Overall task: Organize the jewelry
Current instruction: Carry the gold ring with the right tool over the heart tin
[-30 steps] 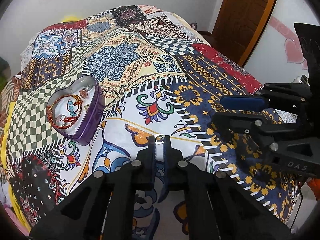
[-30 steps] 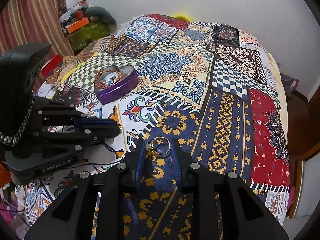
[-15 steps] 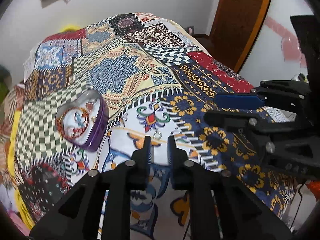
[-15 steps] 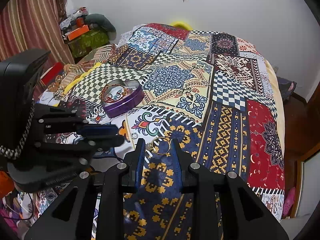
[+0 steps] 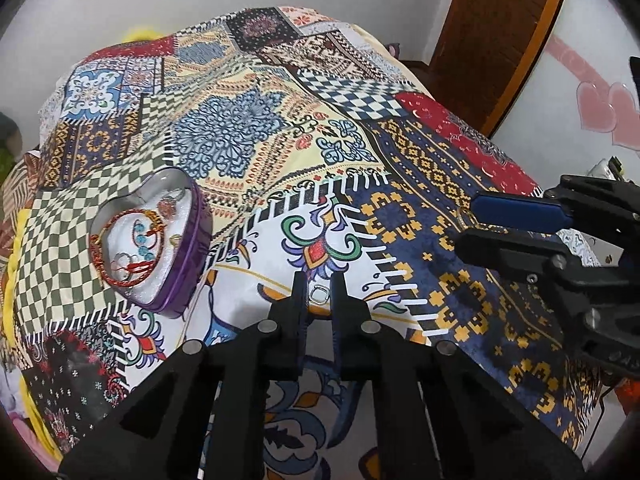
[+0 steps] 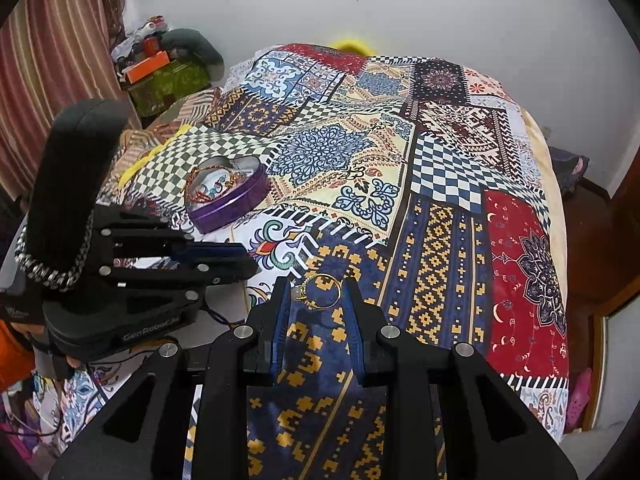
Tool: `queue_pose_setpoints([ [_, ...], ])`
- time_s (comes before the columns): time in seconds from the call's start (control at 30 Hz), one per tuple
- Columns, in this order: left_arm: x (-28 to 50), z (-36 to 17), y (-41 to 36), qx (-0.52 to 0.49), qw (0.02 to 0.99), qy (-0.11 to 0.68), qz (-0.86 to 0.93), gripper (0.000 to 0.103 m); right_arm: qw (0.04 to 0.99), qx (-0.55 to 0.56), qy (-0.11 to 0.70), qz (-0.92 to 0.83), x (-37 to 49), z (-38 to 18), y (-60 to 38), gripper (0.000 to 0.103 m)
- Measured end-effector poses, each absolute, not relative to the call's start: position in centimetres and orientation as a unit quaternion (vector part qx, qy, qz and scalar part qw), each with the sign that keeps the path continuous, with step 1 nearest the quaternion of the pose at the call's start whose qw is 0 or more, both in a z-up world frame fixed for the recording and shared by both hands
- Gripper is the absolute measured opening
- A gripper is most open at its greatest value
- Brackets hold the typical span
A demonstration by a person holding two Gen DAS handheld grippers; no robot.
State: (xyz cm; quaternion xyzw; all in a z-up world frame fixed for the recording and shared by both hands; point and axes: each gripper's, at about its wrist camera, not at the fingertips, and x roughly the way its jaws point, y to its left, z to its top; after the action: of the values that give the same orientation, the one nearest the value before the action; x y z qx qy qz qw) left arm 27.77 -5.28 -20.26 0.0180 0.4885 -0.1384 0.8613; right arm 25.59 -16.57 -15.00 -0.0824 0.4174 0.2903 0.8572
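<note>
My left gripper (image 5: 319, 290) is shut on a small silver ring (image 5: 320, 293) held between its fingertips above the patchwork bedspread. My right gripper (image 6: 318, 292) is shut on a gold ring (image 6: 322, 291) with a pale stone; it also shows in the left wrist view (image 5: 464, 216). A purple heart-shaped tin (image 5: 188, 256) lies open to the left of my left gripper, holding a red bangle (image 5: 128, 248), rings and other jewelry. The tin shows in the right wrist view (image 6: 236, 200), beyond the left gripper (image 6: 248, 260).
The patchwork bedspread (image 5: 240, 136) covers the whole bed. A brown wooden door (image 5: 492, 32) stands to the right. Clutter and a striped curtain (image 6: 52, 64) lie at the far left in the right wrist view. A floor gap (image 6: 584, 248) runs along the bed's right side.
Both grippers have lifted and drawn back from the bedspread, each still holding its ring. The tin now sits a little farther from both grippers.
</note>
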Motion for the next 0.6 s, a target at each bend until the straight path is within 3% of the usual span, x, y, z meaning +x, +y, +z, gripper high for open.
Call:
queue_pose_setpoints([
  [0.6, 25.7, -15.1, -0.6, -0.014, 0.902, 0.418, -0.107, 0.009, 0.867, -0.079, 0.381, 0.311, 26.0, -11.3, -11.9, 0.023],
])
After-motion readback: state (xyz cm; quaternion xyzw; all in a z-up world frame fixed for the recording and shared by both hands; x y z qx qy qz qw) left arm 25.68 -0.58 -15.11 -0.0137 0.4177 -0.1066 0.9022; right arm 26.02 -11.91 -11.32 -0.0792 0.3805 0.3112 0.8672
